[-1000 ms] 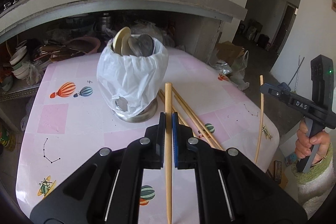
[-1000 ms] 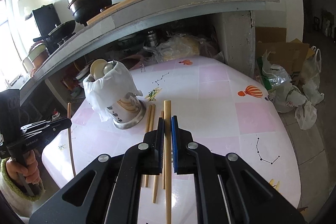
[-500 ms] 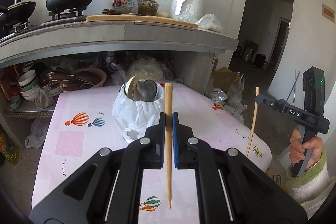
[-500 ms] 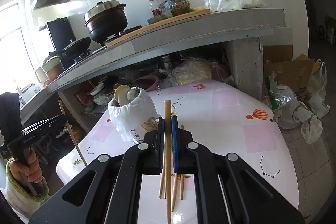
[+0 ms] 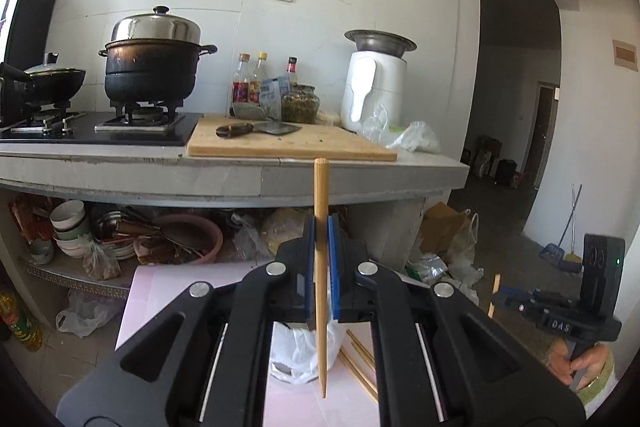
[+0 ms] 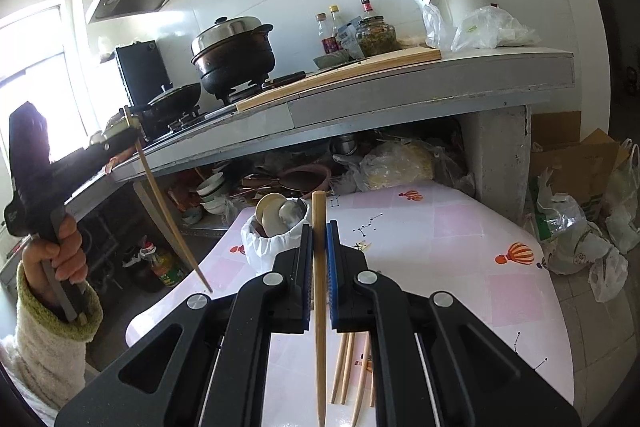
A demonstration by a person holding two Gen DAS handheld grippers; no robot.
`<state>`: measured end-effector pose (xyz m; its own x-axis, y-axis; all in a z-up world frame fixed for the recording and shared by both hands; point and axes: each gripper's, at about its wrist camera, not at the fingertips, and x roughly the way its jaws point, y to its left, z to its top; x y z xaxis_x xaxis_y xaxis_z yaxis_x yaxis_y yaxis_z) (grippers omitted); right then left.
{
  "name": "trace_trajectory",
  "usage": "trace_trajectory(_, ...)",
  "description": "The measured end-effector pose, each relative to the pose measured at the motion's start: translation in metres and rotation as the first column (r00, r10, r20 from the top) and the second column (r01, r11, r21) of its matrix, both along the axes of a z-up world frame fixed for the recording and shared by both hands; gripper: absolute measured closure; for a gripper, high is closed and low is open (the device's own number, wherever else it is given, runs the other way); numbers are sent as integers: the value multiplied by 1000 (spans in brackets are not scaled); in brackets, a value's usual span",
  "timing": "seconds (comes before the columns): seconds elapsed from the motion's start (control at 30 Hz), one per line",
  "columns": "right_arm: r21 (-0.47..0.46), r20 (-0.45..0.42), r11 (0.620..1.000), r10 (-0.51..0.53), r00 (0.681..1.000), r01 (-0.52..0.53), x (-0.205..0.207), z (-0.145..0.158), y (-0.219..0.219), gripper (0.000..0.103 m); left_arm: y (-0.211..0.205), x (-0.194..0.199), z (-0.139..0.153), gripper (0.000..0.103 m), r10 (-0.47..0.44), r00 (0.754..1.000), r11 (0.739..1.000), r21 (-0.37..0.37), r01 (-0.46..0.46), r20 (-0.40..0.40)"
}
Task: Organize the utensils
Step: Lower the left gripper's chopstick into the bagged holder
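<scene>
My left gripper (image 5: 321,227) is shut on a wooden chopstick (image 5: 321,267) held upright, raised well above the pink table (image 5: 156,291). It also shows in the right wrist view (image 6: 132,131), its chopstick (image 6: 172,219) tilted. My right gripper (image 6: 319,233) is shut on another chopstick (image 6: 319,307), also lifted; it shows at the lower right of the left wrist view (image 5: 496,297). The utensil holder wrapped in a white bag (image 6: 264,247) holds spoons (image 6: 272,215); in the left wrist view only its bag (image 5: 296,351) shows below my fingers. Several loose chopsticks (image 6: 348,367) lie on the table.
A concrete counter (image 5: 240,179) with a cutting board (image 5: 288,143), cleaver, pots and bottles runs behind the table. Bowls and pans are stacked under it (image 5: 68,227). Cardboard and plastic bags (image 6: 580,227) lie on the floor to the right.
Both grippers have risen and tilted up with their chopsticks, so the table and holder have dropped low in both views. Both stay shut.
</scene>
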<state>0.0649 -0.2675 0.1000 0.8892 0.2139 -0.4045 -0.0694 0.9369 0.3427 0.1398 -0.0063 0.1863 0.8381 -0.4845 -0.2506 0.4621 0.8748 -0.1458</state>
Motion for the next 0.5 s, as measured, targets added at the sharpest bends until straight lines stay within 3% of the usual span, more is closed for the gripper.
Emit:
trace_trajectory(0.23,9,-30,1000,-11,999,12,12,-7,-6,96,-2,50,17,97,48,998,998,-29,-47,45)
trace_trajectory(0.5,18,-72,1000,-20,997,21,33,-19,-13,96,-17,102,-7,97,84,996,996,27,-85,31)
